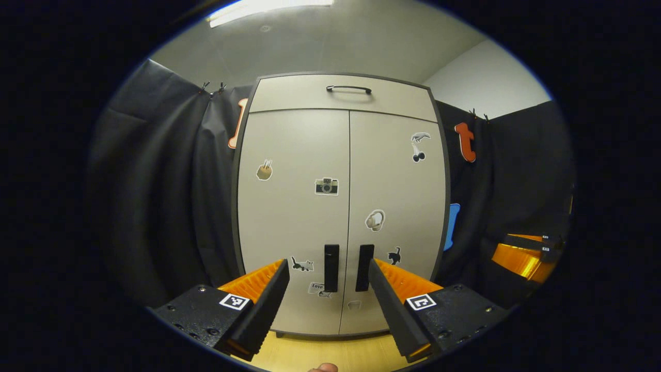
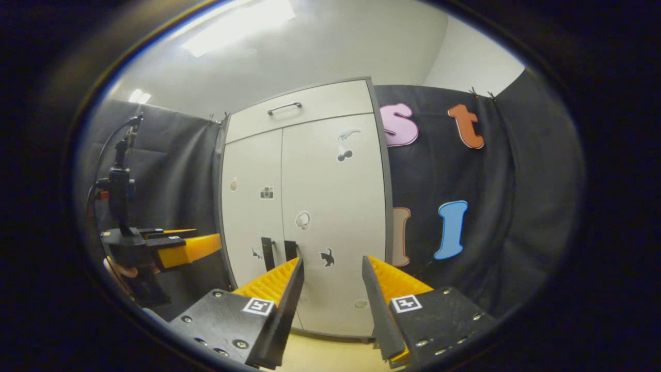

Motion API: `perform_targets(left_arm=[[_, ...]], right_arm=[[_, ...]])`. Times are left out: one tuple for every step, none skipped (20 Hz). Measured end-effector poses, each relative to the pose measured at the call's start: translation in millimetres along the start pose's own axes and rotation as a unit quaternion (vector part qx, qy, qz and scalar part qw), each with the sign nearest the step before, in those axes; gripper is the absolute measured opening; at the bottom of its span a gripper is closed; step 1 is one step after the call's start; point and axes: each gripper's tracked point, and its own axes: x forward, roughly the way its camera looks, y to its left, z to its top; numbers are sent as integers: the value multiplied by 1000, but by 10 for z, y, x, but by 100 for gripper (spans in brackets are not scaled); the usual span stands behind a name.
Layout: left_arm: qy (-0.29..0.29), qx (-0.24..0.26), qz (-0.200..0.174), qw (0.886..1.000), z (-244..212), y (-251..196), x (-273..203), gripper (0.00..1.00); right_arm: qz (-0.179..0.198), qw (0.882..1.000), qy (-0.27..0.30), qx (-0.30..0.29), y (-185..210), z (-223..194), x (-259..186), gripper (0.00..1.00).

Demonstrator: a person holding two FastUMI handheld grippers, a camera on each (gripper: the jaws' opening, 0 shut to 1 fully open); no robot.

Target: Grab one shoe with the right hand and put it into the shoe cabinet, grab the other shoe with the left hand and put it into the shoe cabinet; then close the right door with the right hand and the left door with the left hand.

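Two shut cabinet doors (image 1: 343, 206) above a yellow floor (image 1: 330, 354).

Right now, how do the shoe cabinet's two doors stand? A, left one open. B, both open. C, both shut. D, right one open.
C: the left door and right door of the shoe cabinet sit flush, meeting at one thin seam, handles side by side.

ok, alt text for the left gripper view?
A pale shoe cabinet stands straight ahead with both doors closed, small stickers on them and two dark handles at the centre seam. The left gripper is open and empty in front of it.
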Motion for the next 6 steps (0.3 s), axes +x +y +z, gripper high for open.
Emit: perform_targets(left_arm=[[-1, 0, 2, 1000, 14, -50, -33, 95], [-3, 1, 4, 1000, 24, -99, -71, 95], [-3, 3, 7, 1000, 34, -134, -91, 95], [-5, 6, 10, 1000, 41, -168, -103, 91], [-5, 10, 13, 1000, 45, -208, -105, 95], [-5, 13, 15, 1000, 44, -248, -124, 95]], right_arm=[[3, 1000, -1, -2, -26, 12, -26, 65], [5, 1000, -3, -2, -62, 26, -53, 68], [7, 1000, -5, -3, -93, 32, -97, 68], [8, 1000, -7, -4, -136, 46, -121, 65], [8, 1000, -8, -4, -178, 53, -138, 65], [8, 1000, -9, -4, -225, 68, -143, 65]])
